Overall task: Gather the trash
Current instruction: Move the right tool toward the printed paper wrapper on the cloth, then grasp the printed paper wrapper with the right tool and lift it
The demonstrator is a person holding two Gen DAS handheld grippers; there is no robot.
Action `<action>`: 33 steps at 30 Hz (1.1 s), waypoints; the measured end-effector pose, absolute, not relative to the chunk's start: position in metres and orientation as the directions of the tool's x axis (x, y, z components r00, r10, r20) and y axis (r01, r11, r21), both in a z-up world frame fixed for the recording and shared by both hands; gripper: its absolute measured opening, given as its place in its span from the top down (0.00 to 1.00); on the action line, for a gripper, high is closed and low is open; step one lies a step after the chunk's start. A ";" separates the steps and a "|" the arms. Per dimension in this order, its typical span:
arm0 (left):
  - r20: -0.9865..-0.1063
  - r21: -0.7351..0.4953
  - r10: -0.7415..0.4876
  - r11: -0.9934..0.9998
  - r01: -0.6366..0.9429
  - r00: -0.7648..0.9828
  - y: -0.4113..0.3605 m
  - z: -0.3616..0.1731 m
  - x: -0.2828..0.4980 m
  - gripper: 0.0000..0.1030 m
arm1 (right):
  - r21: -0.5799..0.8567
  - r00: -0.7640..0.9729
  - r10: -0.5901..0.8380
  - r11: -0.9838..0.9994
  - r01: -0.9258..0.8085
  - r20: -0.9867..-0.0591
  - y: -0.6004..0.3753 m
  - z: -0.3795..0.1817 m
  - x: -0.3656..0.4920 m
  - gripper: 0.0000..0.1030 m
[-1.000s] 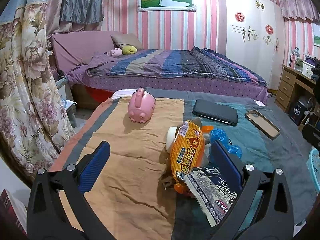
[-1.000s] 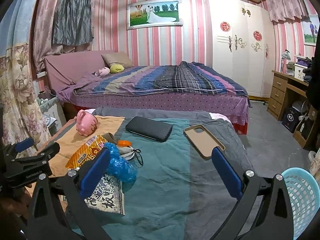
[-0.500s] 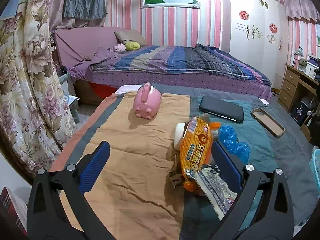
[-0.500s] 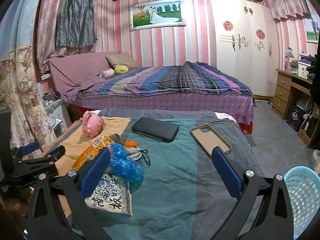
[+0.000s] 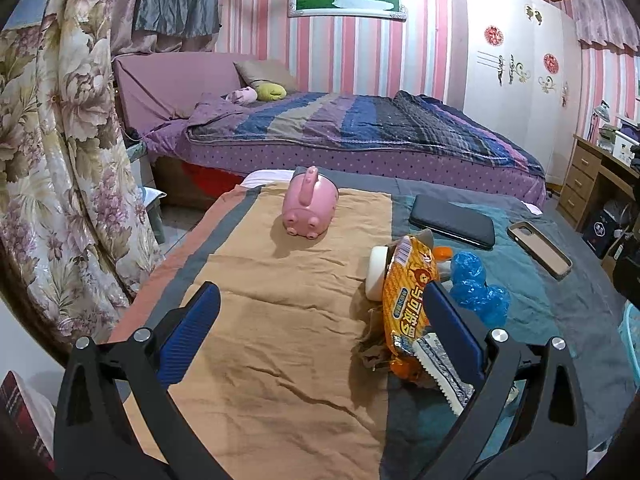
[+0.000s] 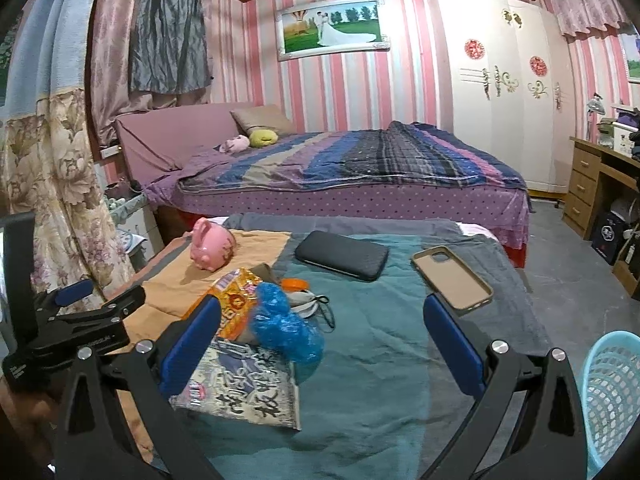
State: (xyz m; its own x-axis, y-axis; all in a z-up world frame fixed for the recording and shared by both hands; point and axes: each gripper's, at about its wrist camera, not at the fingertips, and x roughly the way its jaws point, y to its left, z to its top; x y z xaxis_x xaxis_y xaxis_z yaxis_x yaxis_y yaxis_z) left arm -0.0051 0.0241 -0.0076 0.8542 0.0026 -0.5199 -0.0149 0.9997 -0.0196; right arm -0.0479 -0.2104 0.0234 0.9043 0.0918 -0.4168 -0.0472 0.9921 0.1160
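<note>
With my left gripper (image 5: 316,320) spread wide, I'd slide right and pinch the orange snack wrapper (image 5: 408,292) mid-body, leaving the pink piggy bank (image 5: 308,208) alone.

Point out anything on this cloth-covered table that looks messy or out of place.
A heap of litter sits mid-table: an orange snack wrapper, a crumpled blue plastic bag, and a flattened printed packet overlapping one another. The pink piggy bank, black case and phone case lie apart, tidy.
</note>
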 end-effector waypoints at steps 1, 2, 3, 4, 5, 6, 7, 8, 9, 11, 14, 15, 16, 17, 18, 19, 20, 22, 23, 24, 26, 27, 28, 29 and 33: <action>-0.520 -0.023 0.002 1.000 -0.016 0.854 0.026 -0.007 -0.005 0.05 | 0.115 0.903 0.099 0.992 -0.055 -0.417 -0.208 0.023 -0.048 0.04; -0.520 -0.024 0.001 1.000 -0.016 0.854 0.026 -0.007 -0.004 0.05 | 0.109 0.903 0.104 0.992 -0.064 -0.417 -0.205 0.023 -0.048 0.04; -0.521 -0.024 0.001 1.000 -0.016 0.853 0.027 -0.007 -0.004 0.05 | 0.102 0.904 0.103 0.993 -0.066 -0.415 -0.203 0.023 -0.049 0.04; -0.522 -0.022 0.002 1.000 -0.016 0.853 0.027 -0.008 -0.004 0.05 | 0.097 0.904 0.099 0.993 -0.065 -0.415 -0.202 0.023 -0.049 0.04; -0.522 -0.022 0.003 1.000 -0.017 0.853 0.027 -0.008 -0.004 0.05 | 0.090 0.905 0.092 0.994 -0.060 -0.415 -0.200 0.022 -0.049 0.04; -0.523 -0.022 0.002 1.000 -0.016 0.852 0.027 -0.008 -0.004 0.05 | 0.085 0.906 0.086 0.995 -0.056 -0.415 -0.199 0.022 -0.050 0.04; -0.523 -0.022 0.002 1.000 -0.015 0.852 0.027 -0.008 -0.004 0.05 | 0.083 0.906 0.085 0.995 -0.055 -0.414 -0.199 0.022 -0.050 0.04; -0.523 -0.020 0.002 1.000 -0.015 0.852 0.027 -0.008 -0.005 0.05 | 0.084 0.907 0.087 0.995 -0.057 -0.413 -0.199 0.022 -0.050 0.04; -0.523 -0.019 0.002 1.000 -0.014 0.852 0.027 -0.008 -0.004 0.05 | 0.085 0.907 0.089 0.995 -0.060 -0.412 -0.199 0.022 -0.051 0.04; -0.523 -0.020 0.002 1.000 -0.014 0.852 0.028 -0.008 -0.004 0.05 | 0.089 0.910 0.097 0.994 -0.066 -0.403 -0.200 0.023 -0.052 0.04; -0.523 -0.019 0.002 1.000 -0.015 0.852 0.027 -0.008 -0.005 0.05 | 0.098 0.910 0.107 0.992 -0.074 -0.400 -0.200 0.023 -0.053 0.04; -0.523 -0.020 0.002 1.000 -0.014 0.852 0.027 -0.008 -0.005 0.05 | 0.100 0.909 0.114 0.992 -0.080 -0.402 -0.200 0.023 -0.053 0.04; -0.524 -0.019 0.002 1.000 -0.014 0.852 0.027 -0.008 -0.004 0.05 | 0.100 0.906 0.120 0.991 -0.087 -0.405 -0.199 0.022 -0.053 0.04; -0.525 -0.018 0.002 1.000 -0.013 0.851 0.027 -0.008 -0.004 0.05 | 0.099 0.905 0.123 0.991 -0.090 -0.407 -0.198 0.022 -0.053 0.04; -0.527 -0.015 0.003 1.000 -0.012 0.850 0.027 -0.009 -0.004 0.05 | 0.093 0.904 0.124 0.991 -0.094 -0.410 -0.197 0.021 -0.053 0.04; -0.528 -0.012 0.003 1.000 -0.012 0.849 0.027 -0.009 -0.005 0.05 | 0.087 0.903 0.126 0.991 -0.098 -0.411 -0.196 0.021 -0.054 0.04; -0.529 -0.012 0.003 1.000 -0.011 0.848 0.027 -0.010 -0.004 0.05 | 0.084 0.902 0.126 0.991 -0.101 -0.412 -0.195 0.020 -0.054 0.04; -0.529 -0.011 0.004 1.000 -0.011 0.849 0.027 -0.009 -0.004 0.05 | 0.078 0.902 0.127 0.992 -0.104 -0.413 -0.194 0.020 -0.055 0.04; -0.529 -0.012 0.002 1.000 -0.010 0.849 0.027 -0.009 -0.004 0.05 | 0.078 0.901 0.129 0.991 -0.106 -0.414 -0.193 0.019 -0.055 0.04; -0.529 -0.010 0.002 1.000 -0.009 0.849 0.027 -0.010 -0.004 0.05 | 0.077 0.900 0.129 0.991 -0.106 -0.416 -0.193 0.019 -0.055 0.04; -0.530 -0.006 0.003 1.000 -0.007 0.848 0.027 -0.010 -0.004 0.05 | 0.073 0.899 0.130 0.991 -0.110 -0.419 -0.191 0.017 -0.056 0.04; -0.532 0.002 0.004 1.000 -0.003 0.847 0.027 -0.010 -0.004 0.05 | 0.070 0.898 0.133 0.991 -0.114 -0.420 -0.190 0.016 -0.056 0.04; -0.534 0.008 0.004 1.000 0.000 0.845 0.028 -0.011 -0.005 0.05 | 0.064 0.896 0.136 0.991 -0.120 -0.422 -0.188 0.015 -0.056 0.04; -0.537 0.013 0.006 1.000 0.001 0.844 0.029 -0.012 -0.005 0.05 | 0.056 0.895 0.140 0.990 -0.129 -0.424 -0.184 0.014 -0.057 0.04; -0.556 0.013 0.002 1.000 0.007 0.831 0.045 -0.016 -0.007 0.05 | 0.030 0.891 0.156 0.987 -0.158 -0.427 -0.171 0.010 -0.059 0.04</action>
